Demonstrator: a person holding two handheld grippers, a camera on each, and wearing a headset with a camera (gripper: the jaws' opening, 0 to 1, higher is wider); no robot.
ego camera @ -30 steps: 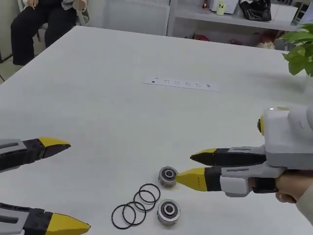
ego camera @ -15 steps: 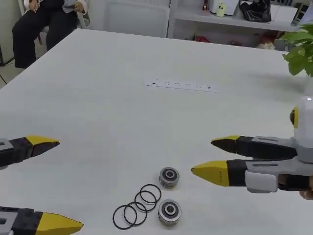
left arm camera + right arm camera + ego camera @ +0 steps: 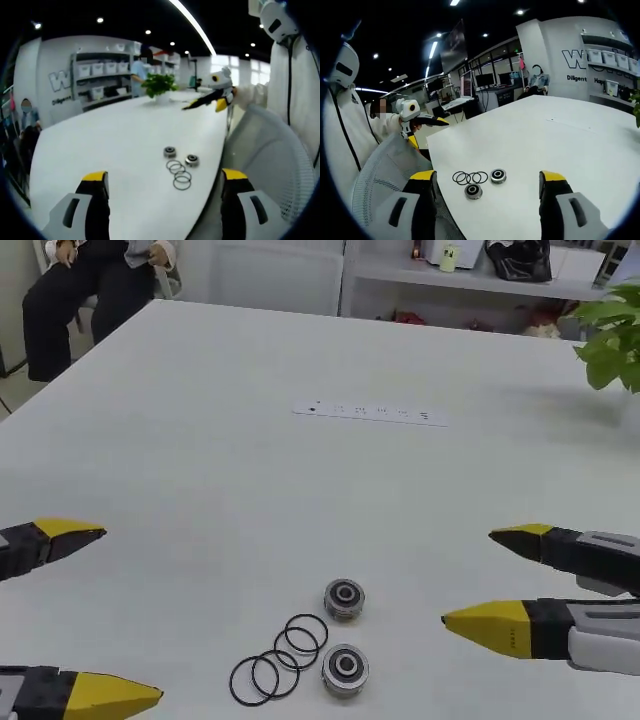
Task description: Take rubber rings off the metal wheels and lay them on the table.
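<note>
Head view, left tool [image 3: 98, 612]: at the left edge, yellow-tipped jaws spread wide with nothing between them, well apart from the parts.
Head view, right tool [image 3: 490, 576]: at the right edge, jaws gaping and empty, tips pointing toward the far wheel [image 3: 344, 599] but clear of it.
Head view, parts: near wheel [image 3: 345, 670] lies just below the far one. Four rubber rings [image 3: 278, 660] lie flat in an overlapping chain just left of it; whether they touch it I cannot tell.
Head view, surroundings: the white counter [image 3: 250, 440] carries a power strip [image 3: 368, 412] well beyond the parts. A plant [image 3: 612, 340] stands at the right edge, and a seated person [image 3: 80, 280] is past the far corner.
Left gripper view: the rubber rings [image 3: 179, 173] and both wheels lie ahead on bare counter. The right tool [image 3: 207, 101] is held above the counter edge, and a mesh chair back [image 3: 270, 160] is at the right.
Right gripper view: both wheels and the rubber rings [image 3: 470, 177] lie ahead with nothing in front. The left tool [image 3: 427, 122] is beyond them.
</note>
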